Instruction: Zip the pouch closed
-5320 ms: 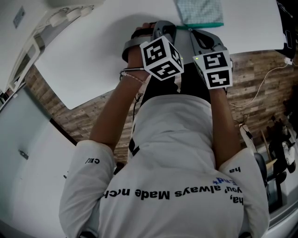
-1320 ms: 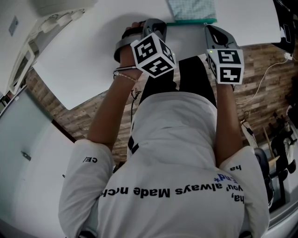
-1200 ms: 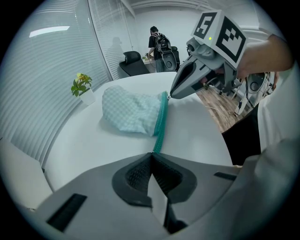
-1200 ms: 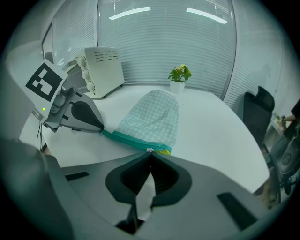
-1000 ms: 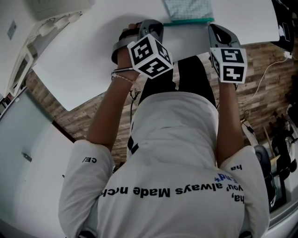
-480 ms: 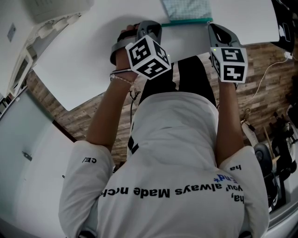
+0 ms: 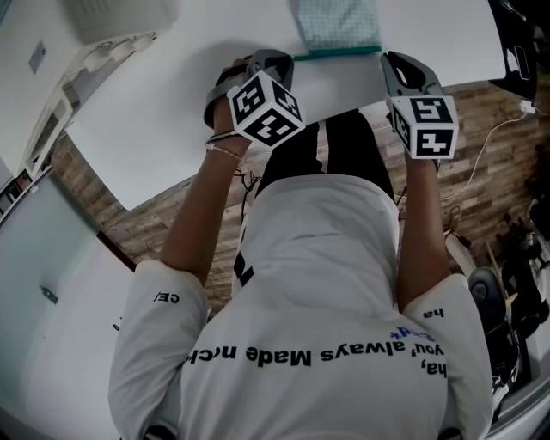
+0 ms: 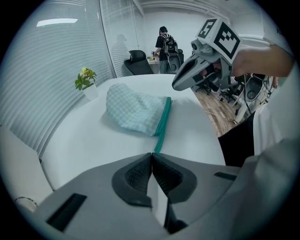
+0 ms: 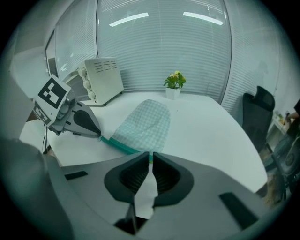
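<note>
A pale green checked pouch (image 7: 335,21) with a teal zipper edge (image 7: 337,53) lies on the white table (image 7: 163,103). My left gripper (image 7: 277,58) is at the zipper's left end, jaws shut on the teal tape. In the left gripper view the zipper (image 8: 162,123) runs from the pouch (image 8: 133,110) straight into my left gripper (image 8: 151,154). My right gripper (image 7: 388,60) sits at the zipper's right end. In the right gripper view its jaws (image 9: 151,157) are pinched on a small teal piece, the zipper pull, in front of the pouch (image 9: 146,123).
A white appliance (image 9: 101,77) and a small potted plant (image 9: 174,83) stand at the table's far side. The table edge runs just under both grippers, with wood floor (image 7: 477,129) beyond. An office chair (image 8: 136,60) and a person (image 8: 165,43) are in the background.
My right gripper has slid rightward along the teal zipper from near its middle to its right end. The left gripper has kept its hold at the left end, drifting slightly left.
</note>
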The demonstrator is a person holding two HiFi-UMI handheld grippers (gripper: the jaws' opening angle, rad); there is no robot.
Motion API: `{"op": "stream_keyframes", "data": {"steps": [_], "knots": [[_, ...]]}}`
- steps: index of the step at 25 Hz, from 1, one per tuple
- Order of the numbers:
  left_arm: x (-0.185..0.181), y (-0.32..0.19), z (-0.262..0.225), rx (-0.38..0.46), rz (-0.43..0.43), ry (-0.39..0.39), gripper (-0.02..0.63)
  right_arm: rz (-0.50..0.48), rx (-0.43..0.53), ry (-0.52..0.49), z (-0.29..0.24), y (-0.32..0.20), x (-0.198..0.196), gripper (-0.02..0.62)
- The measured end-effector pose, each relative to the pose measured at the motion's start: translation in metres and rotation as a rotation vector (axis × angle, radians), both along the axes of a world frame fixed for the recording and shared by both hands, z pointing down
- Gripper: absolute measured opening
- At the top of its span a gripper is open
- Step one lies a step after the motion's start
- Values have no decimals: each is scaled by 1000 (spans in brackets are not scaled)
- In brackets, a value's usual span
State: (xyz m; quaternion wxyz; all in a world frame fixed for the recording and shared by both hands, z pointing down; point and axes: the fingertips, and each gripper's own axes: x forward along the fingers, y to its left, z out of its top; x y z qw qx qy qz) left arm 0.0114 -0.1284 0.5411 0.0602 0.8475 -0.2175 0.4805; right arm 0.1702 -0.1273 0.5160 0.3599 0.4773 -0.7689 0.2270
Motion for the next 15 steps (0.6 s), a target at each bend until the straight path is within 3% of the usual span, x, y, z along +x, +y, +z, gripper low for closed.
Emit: {"op": "stream_keyframes", "data": {"steps": [6,11,15], "knots": [[-7,6,-29,25,-73,98,21,-5,52,-8,-26,3,3,28],[-7,6,-70,18,-157,243,21,-4,123,-18,-58,2,7,12],[-9,-2,-116,69,-210,370,21,-10,168,-34,-86,3,4,9]]}}
